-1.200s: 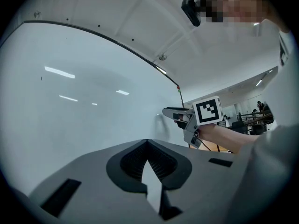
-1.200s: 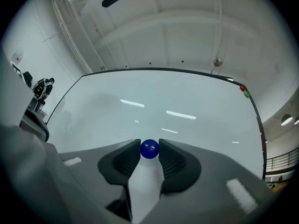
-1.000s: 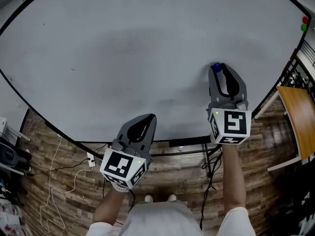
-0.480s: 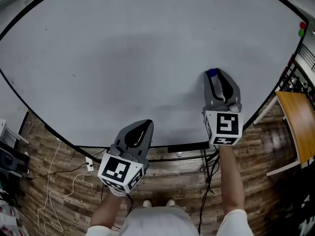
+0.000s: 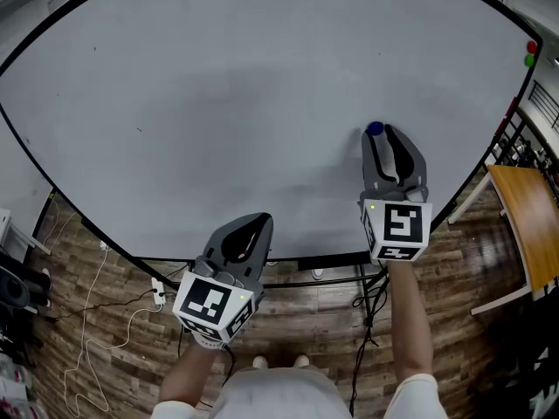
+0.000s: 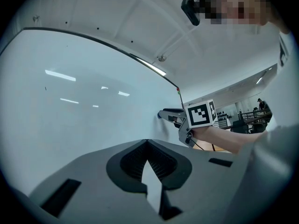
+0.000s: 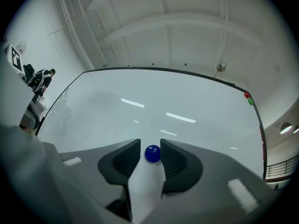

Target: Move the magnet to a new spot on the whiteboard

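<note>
Barely shifted over the last second, either claw. Right claw (image 5: 384, 132) up against the whiteboard (image 5: 218, 94), lower right part, jaws apart and bracketing the blue magnet (image 7: 152, 154) at their tips; close on 1 side, thin gap on the other, no firm hold. Magnet stuck on the board face, well below the red magnet (image 5: 531, 47) and green magnet (image 5: 529, 60) near the upper right corner. Left claw (image 5: 259, 222) lower, by the board's bottom edge, jaws closed together, empty.

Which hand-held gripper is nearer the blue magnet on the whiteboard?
Right. The blue magnet sits between the jaws of the right hand-held gripper; the left hand-held gripper hangs apart, at the bottom of the whiteboard.
</note>
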A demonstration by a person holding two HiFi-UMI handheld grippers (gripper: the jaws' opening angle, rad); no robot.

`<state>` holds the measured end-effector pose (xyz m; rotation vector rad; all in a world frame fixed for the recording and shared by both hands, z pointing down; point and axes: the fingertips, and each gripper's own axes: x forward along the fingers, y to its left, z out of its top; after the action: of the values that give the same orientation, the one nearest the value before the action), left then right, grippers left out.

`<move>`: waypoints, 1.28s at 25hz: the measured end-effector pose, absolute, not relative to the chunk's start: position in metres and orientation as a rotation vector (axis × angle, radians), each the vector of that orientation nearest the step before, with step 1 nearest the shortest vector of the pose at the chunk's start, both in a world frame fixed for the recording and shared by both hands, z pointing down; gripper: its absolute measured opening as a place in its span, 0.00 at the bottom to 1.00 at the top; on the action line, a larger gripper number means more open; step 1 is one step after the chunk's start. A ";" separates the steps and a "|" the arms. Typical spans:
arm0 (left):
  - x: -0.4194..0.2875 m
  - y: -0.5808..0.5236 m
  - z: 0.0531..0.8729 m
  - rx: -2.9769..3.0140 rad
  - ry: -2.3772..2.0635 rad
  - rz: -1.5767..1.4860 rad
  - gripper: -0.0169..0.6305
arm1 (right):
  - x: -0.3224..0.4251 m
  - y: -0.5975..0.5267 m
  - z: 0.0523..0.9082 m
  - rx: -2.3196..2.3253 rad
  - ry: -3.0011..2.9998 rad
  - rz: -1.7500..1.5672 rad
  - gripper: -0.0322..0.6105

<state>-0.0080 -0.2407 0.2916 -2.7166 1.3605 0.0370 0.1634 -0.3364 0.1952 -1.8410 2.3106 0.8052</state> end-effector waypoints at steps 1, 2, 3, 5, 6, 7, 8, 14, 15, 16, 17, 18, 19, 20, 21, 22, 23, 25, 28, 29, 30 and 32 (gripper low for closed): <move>-0.009 -0.239 0.292 -2.717 1.361 0.038 0.03 | 0.162 -0.333 0.195 -1.838 2.313 0.805 0.26; -0.009 -0.237 0.291 -2.717 1.361 0.039 0.03 | 0.161 -0.330 0.196 -1.835 2.315 0.802 0.26; -0.010 -0.235 0.291 -2.716 1.360 0.040 0.03 | 0.161 -0.326 0.196 -1.833 2.317 0.798 0.26; -0.012 -0.230 0.290 -2.715 1.359 0.042 0.03 | 0.159 -0.317 0.198 -1.831 2.321 0.786 0.26; -0.013 -0.227 0.290 -2.713 1.358 0.044 0.03 | 0.158 -0.311 0.200 -1.831 2.323 0.781 0.26; -0.014 -0.224 0.290 -2.710 1.357 0.046 0.03 | 0.157 -0.306 0.202 -1.831 2.327 0.775 0.25; -0.015 -0.221 0.290 -2.708 1.356 0.047 0.03 | 0.157 -0.300 0.204 -1.831 2.332 0.768 0.24; -0.017 -0.209 0.292 -2.697 1.358 0.043 0.03 | 0.160 -0.268 0.220 -1.829 2.370 0.706 0.16; -0.018 -0.207 0.293 -2.693 1.360 0.042 0.03 | 0.159 -0.261 0.223 -1.819 2.380 0.694 0.13; -0.019 -0.205 0.294 -2.690 1.362 0.040 0.03 | 0.157 -0.255 0.226 -1.809 2.389 0.684 0.12; -0.021 -0.203 0.295 -2.688 1.362 0.038 0.03 | 0.156 -0.249 0.229 -1.799 2.397 0.675 0.11; -0.023 -0.201 0.295 -2.687 1.363 0.038 0.03 | 0.154 -0.243 0.231 -1.791 2.403 0.664 0.09; -0.025 -0.199 0.296 -2.687 1.363 0.039 0.03 | 0.153 -0.238 0.234 -1.785 2.407 0.652 0.07; -0.026 -0.197 0.297 -2.686 1.365 0.041 0.03 | 0.152 -0.233 0.237 -1.780 2.410 0.639 0.06; -0.028 -0.196 0.298 -2.686 1.368 0.043 0.03 | 0.151 -0.229 0.240 -1.776 2.414 0.624 0.06; -0.030 -0.194 0.299 -2.686 1.372 0.043 0.03 | 0.150 -0.225 0.245 -1.774 2.417 0.609 0.05; -0.032 -0.193 0.301 -2.685 1.378 0.044 0.03 | 0.149 -0.221 0.250 -1.772 2.421 0.592 0.05; -0.037 -0.191 0.303 -2.682 1.390 0.046 0.03 | 0.145 -0.214 0.260 -1.769 2.433 0.557 0.05; -0.041 -0.188 0.306 -2.681 1.405 0.045 0.03 | 0.141 -0.207 0.275 -1.768 2.445 0.496 0.05; -0.042 -0.187 0.307 -2.682 1.410 0.045 0.03 | 0.142 -0.205 0.281 -1.767 2.445 0.474 0.05; -0.043 -0.186 0.309 -2.683 1.415 0.043 0.03 | 0.142 -0.204 0.286 -1.767 2.445 0.452 0.05; -0.044 -0.184 0.315 -2.689 1.427 0.035 0.03 | 0.144 -0.200 0.299 -1.764 2.448 0.413 0.05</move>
<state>-0.0438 -0.1840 0.3152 -2.6887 1.4274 0.0351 0.1443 -0.1997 0.2987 -1.7644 2.4480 0.4134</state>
